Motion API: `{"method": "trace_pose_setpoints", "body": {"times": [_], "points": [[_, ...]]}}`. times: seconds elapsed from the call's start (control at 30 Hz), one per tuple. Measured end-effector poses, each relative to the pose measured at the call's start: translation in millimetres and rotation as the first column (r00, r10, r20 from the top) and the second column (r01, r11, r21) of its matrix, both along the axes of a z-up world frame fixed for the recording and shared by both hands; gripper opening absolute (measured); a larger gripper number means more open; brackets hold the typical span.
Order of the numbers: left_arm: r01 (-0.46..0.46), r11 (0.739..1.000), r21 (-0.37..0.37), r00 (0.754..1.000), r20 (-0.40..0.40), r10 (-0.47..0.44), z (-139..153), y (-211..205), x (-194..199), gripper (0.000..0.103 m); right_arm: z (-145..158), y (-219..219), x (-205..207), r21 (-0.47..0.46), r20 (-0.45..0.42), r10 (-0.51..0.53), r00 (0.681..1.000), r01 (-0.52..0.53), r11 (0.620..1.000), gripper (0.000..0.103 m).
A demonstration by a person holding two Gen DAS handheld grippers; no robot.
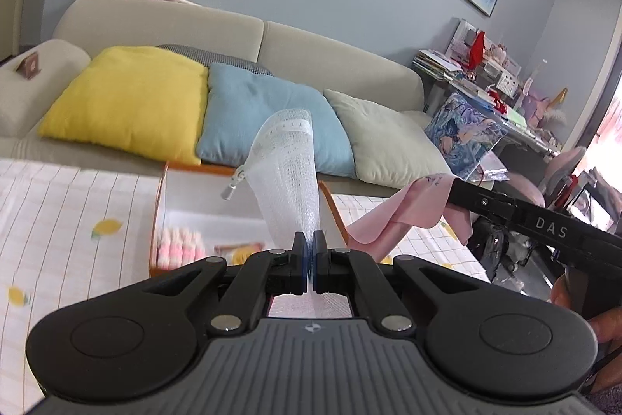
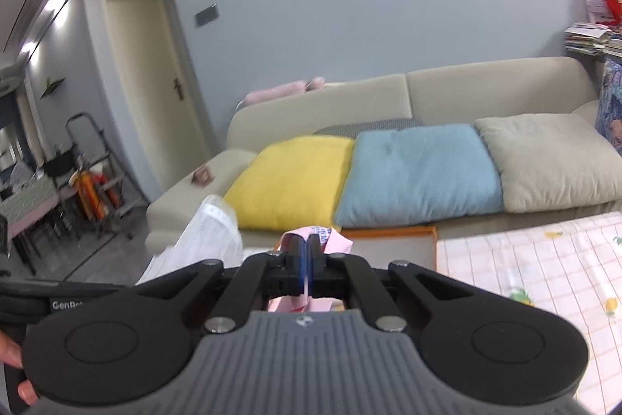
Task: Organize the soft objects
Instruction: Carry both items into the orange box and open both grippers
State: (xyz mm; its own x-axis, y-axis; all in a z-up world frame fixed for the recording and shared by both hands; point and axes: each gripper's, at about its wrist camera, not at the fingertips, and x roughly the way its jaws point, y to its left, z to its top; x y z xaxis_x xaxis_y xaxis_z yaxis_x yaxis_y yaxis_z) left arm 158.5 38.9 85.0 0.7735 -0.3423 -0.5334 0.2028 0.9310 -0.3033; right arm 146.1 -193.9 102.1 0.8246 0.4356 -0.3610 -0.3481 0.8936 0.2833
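From the left wrist: the left gripper [image 1: 310, 240] is clamped on a white mesh zip pouch [image 1: 285, 174], held up above the orange-rimmed white box [image 1: 159, 205] on the lemon-print tablecloth [image 1: 70, 212]. The right gripper [image 1: 451, 187] comes in alongside, pinching a soft pink cloth [image 1: 392, 209].

From the right wrist: jaws tight on that cloth, pouch to the left. Looks like the carrying step; next, lower each piece into the box and let go.
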Motion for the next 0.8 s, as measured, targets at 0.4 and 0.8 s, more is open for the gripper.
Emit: {"method": "trace_pose_setpoints", "body": {"times": [0.4,0.8], "points": [[0.003,0.990,0.140,0.987,-0.158,0.020,-54.5,-4.2,110.0,0.002,-64.5,10.6,115.3,-0.120,-0.183,-0.129,0.975,0.108,0.987,0.000],[-0.012,0.996,0.093,0.896,-0.440,0.052,-143.2,22.6,166.7,0.004,-166.1,29.3,174.2,-0.237,-0.422,-0.144,0.895,0.045,0.970,0.000]]}}
